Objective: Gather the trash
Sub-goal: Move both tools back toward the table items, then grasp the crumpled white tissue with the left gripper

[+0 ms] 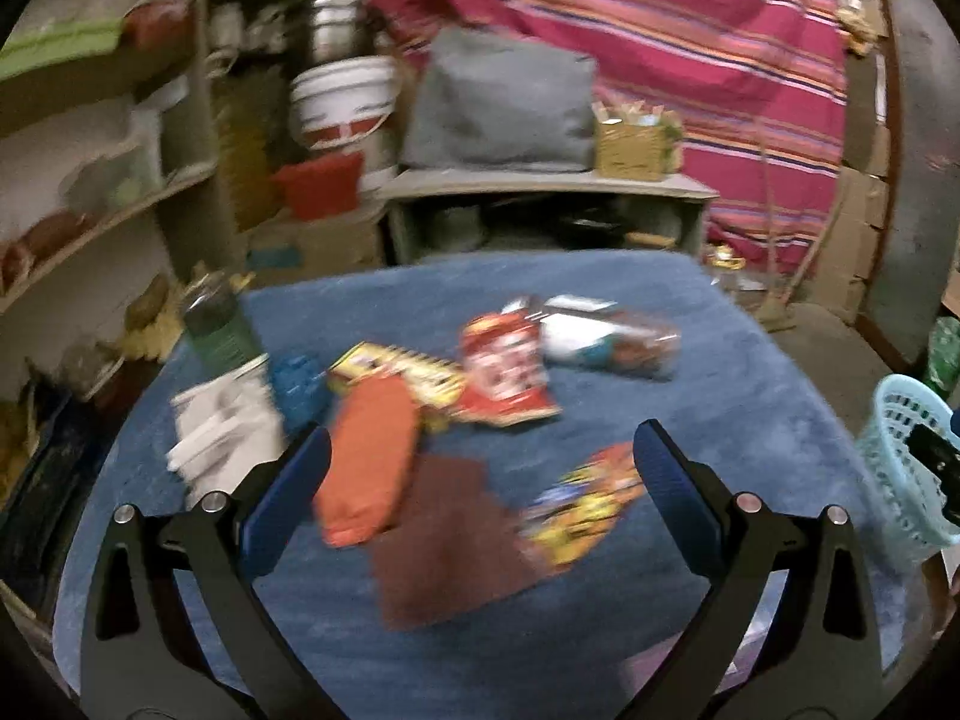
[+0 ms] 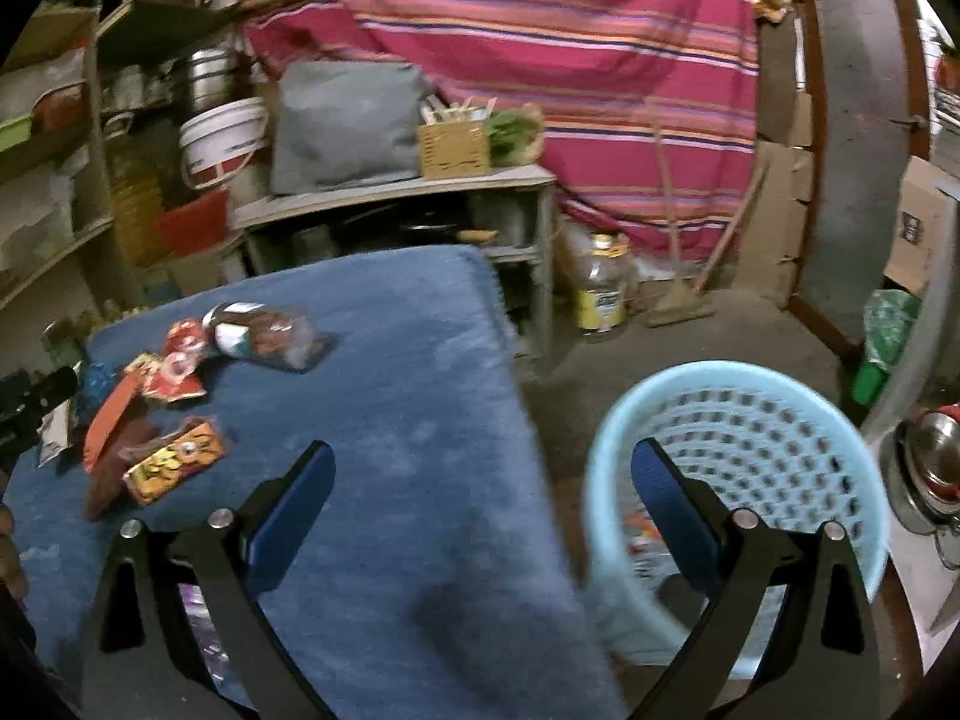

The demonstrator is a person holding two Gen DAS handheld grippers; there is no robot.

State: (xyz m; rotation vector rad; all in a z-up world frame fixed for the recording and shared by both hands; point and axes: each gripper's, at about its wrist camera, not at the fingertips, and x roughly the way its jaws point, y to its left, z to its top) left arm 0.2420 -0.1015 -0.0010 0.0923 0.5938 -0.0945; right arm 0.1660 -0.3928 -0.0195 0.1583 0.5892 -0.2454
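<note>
**Both tools empty, wrappers waiting beside the basket**

Blue pads of the left tool (image 1: pixel 483 456) stand spread wide with nothing between them, over the litter on the blue tabletop (image 1: pixel 720 396): a brown wrapper (image 1: pixel 444 546) nearest, an orange packet (image 1: pixel 369 462) and a yellow wrapper (image 1: pixel 579 507) either side, a red packet (image 1: pixel 504 369) farther from it. Beside the tabletop's edge stands the pale blue basket (image 2: pixel 744 420), low enough (probably on purpose) for drops. Over its rim the right tool (image 2: pixel 483 471) also gapes empty; some wrappers seem to lie inside already.
</note>
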